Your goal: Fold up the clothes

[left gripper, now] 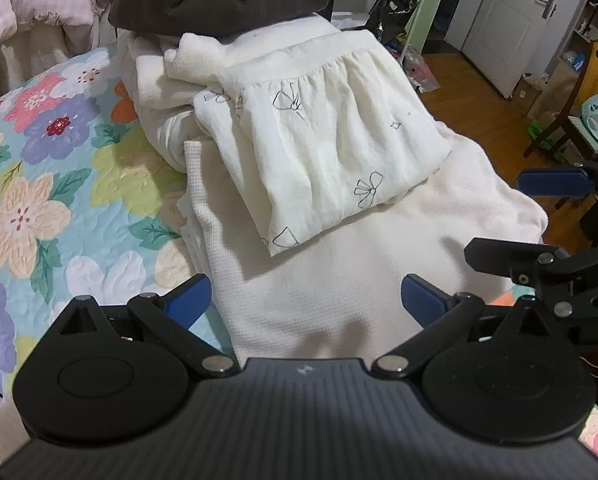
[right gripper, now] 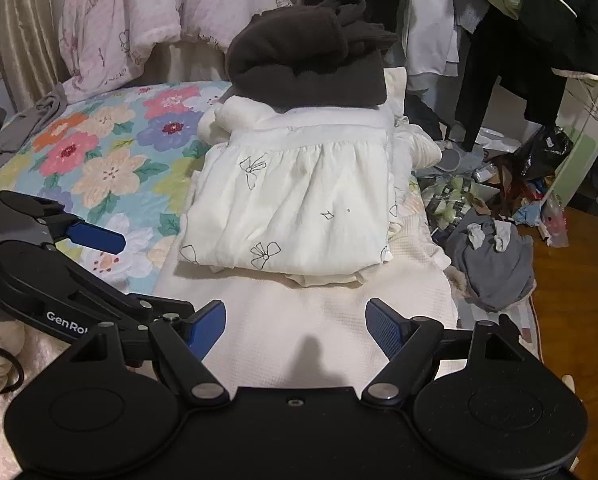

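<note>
Room: bedroom, with a bed under a floral quilt (right gripper: 111, 168), a wooden floor (right gripper: 571, 300) to the right strewn with clothes and bags, and a white door (left gripper: 495, 20) far off.
Writing: "GenRo" in white letters on the body of my left hand-held gripper (right gripper: 147, 276), cut off there by my right one; no other text is readable.
Task's thing: a folded cream garment (right gripper: 299, 208) printed with black outline bows, gathered below a plain waistband, lying flat on a white waffle-weave cloth (right gripper: 299, 320) on the bed.
Stack behind: a dark brown folded knit (right gripper: 311, 60) sits on more white folded pieces, touching the garment's far edge.
Edges: the garment's near hem lies just ahead of both sets of fingertips; the waffle cloth's right edge runs along the bed's side.
Open room: bare waffle cloth between my fingers and the hem; quilt free to the left.
Left hand-held gripper (left gripper: 307, 300): jaws wide apart, nothing between them.
Right hand-held gripper (right gripper: 297, 328): jaws apart, nothing held.
</note>
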`<state>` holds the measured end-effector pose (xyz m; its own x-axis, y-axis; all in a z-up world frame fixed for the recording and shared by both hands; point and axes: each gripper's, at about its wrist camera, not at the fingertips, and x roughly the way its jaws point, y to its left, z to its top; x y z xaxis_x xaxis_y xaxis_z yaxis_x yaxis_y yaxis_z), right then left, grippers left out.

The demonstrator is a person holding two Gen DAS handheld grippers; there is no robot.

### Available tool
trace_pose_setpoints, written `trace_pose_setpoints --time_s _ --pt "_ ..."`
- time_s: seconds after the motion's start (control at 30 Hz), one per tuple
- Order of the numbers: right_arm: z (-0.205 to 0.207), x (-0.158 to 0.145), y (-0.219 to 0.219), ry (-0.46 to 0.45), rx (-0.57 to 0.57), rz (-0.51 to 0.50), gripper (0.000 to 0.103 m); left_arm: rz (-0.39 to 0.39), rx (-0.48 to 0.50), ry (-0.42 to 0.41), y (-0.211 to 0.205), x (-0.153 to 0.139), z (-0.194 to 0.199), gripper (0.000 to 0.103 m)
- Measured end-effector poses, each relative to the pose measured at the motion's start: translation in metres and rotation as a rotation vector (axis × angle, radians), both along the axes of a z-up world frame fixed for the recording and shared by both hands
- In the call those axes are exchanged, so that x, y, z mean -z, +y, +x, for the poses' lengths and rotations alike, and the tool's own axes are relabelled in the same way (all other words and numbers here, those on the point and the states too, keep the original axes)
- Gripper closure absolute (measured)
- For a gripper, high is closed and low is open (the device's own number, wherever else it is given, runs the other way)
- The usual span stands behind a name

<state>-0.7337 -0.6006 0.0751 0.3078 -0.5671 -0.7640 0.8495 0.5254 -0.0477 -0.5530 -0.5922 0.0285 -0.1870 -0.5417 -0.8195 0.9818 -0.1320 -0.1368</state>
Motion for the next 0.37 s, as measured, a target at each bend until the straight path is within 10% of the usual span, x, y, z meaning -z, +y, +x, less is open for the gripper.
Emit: trace_pose_setpoints --time_s 0.37 --pt "-0.003 0.0007 0.0011 0.001 0.006 -0.005 0.021 0.018 0.022 0.008 0.0008 0.0023 -0.0015 0.0"
